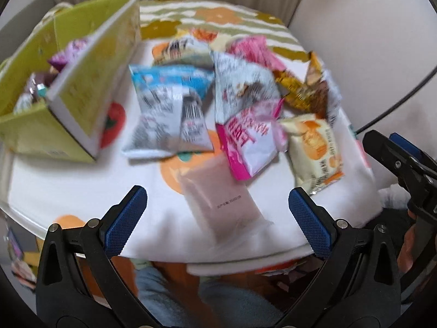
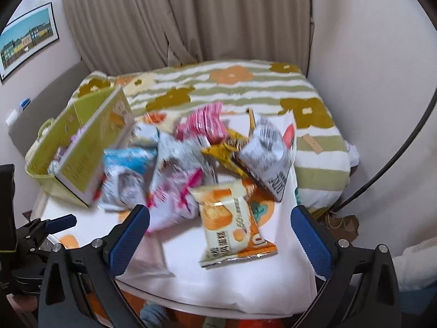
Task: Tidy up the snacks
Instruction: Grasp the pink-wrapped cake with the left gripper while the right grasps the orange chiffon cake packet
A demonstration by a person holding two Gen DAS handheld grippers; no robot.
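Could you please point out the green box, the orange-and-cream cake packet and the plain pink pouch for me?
green box [image 1: 79,93], left wrist view, on its long side wall.
orange-and-cream cake packet [image 2: 229,218], right wrist view, on its printed front.
plain pink pouch [image 1: 221,199], left wrist view, on its middle.

Snack pile [image 1: 218,95] motion-blurred, labels unreadable; green box [image 1: 76,82] contents mostly hidden behind wall.

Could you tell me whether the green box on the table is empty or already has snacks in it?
It already holds some. The green box is open-topped, and purple and other wrappers show inside it in the left wrist view. How full it is, I cannot tell.
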